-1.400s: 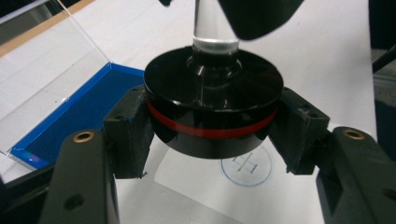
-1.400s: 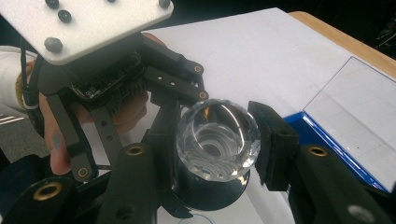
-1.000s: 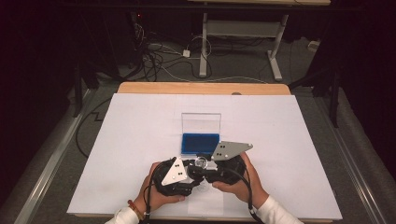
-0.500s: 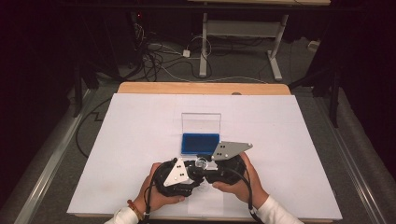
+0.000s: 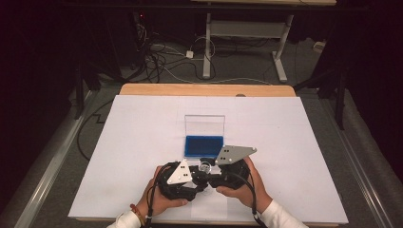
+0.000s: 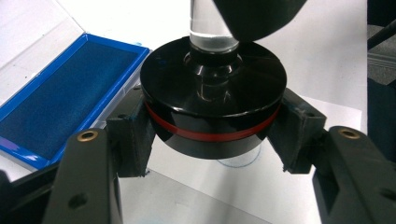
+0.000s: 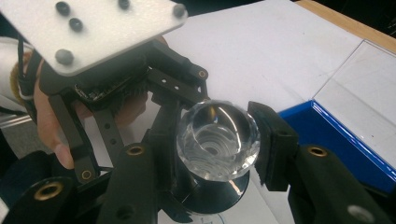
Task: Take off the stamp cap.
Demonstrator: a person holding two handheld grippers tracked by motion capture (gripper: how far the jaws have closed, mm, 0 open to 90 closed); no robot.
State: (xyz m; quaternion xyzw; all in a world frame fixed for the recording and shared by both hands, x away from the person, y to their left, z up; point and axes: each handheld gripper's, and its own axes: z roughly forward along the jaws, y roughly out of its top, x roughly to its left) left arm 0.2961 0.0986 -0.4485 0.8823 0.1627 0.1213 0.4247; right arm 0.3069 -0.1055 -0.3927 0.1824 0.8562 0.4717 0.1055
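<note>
A round stamp with a black base and red ring and a clear faceted knob hangs just above the white paper. My left gripper is shut on the black base, one pad on each side. My right gripper is shut on the clear knob. In the high view both grippers meet at the stamp near the table's front edge, left gripper and right gripper held by a person's hands. A faint blue ring print lies on the paper beneath the stamp.
An open blue ink pad with its clear lid raised sits just beyond the grippers. The white sheet covers the wooden table. Cables and a desk frame lie on the floor behind.
</note>
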